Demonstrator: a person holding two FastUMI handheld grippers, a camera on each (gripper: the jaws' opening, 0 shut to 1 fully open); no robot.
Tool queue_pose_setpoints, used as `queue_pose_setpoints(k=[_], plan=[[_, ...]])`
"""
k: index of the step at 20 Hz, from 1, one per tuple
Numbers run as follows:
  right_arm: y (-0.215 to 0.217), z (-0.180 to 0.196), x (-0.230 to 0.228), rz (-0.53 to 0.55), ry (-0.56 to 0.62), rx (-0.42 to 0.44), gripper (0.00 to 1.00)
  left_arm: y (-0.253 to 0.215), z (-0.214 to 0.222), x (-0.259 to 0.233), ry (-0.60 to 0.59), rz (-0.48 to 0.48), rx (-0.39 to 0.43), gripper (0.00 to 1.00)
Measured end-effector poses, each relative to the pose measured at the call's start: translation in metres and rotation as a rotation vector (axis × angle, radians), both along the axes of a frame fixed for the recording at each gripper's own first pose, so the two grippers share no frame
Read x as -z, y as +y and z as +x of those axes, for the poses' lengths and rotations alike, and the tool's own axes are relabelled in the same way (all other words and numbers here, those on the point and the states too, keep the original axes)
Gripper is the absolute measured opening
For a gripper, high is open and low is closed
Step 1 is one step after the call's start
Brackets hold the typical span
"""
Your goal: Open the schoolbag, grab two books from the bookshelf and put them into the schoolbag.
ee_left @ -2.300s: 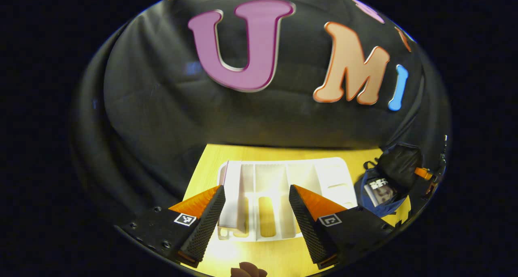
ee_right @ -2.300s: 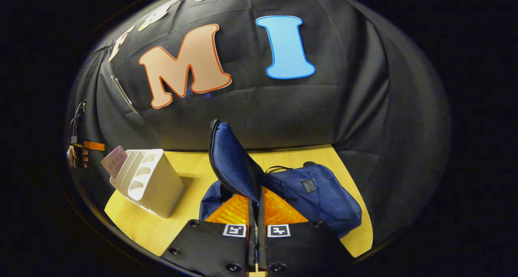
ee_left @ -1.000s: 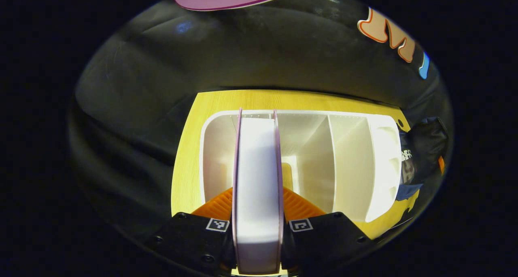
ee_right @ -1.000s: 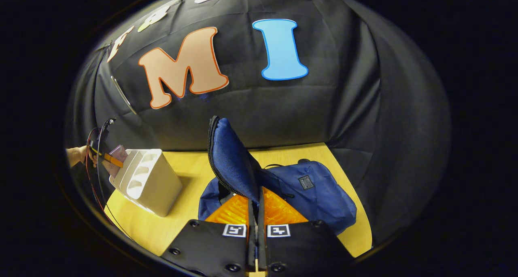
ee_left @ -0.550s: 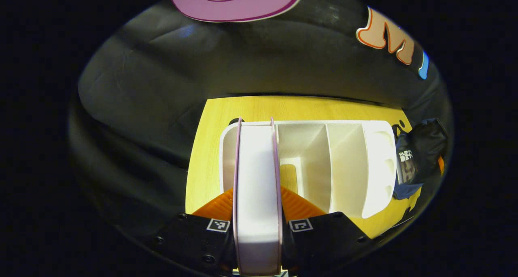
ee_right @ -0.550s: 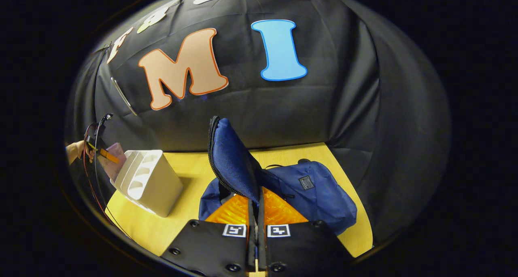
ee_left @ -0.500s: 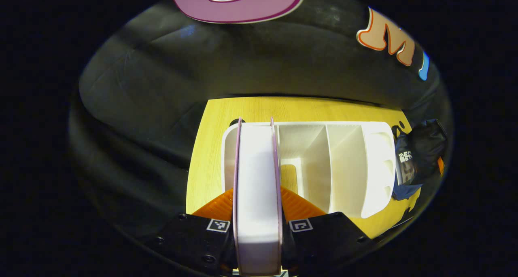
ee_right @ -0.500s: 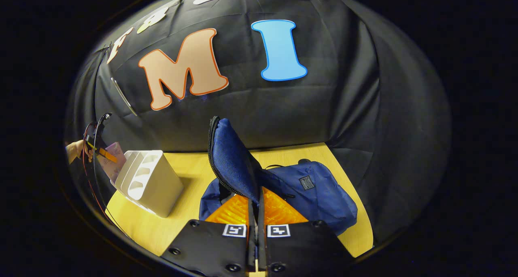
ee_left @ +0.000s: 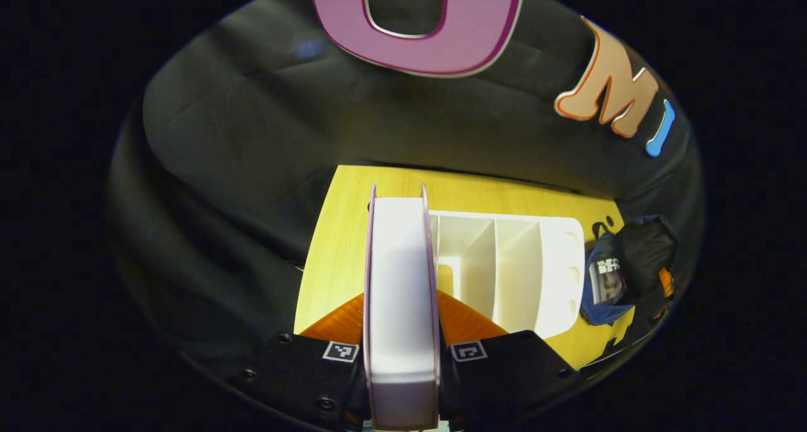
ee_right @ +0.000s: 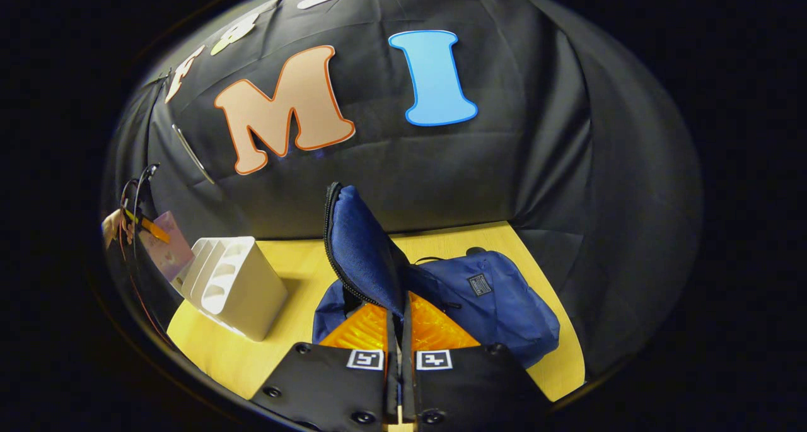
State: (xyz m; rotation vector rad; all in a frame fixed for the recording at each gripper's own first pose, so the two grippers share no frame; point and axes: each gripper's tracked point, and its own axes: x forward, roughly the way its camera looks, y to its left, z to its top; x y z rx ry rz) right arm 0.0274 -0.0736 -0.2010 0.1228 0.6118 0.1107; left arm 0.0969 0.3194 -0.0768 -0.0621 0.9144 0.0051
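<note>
Left gripper (ee_left: 401, 331) clamping pink-covered book (ee_left: 400, 293), now raised out of the white bookshelf (ee_left: 504, 262) | right gripper (ee_right: 401, 331) pinching schoolbag (ee_right: 485, 306) flap, holding it open | first book already inside; second one needing carrying over

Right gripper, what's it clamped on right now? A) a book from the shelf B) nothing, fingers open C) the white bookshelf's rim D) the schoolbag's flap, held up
D: in the right gripper view the right gripper is shut on the flap of the blue schoolbag, holding it upright, while the left gripper holds the book.
</note>
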Motion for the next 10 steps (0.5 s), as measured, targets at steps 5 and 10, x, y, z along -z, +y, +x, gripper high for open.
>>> queue_pose_setpoints(k=[5, 10], plan=[[-0.001, 0.001, -0.001, 0.000, 0.001, -0.003, 0.05, -0.001, -0.002, -0.062, -0.091, -0.137, -0.044, 0.38], [-0.002, 0.002, -0.001, 0.007, 0.003, -0.001, 0.05, -0.005, 0.005, -0.098, -0.201, -0.326, -0.105, 0.38]])
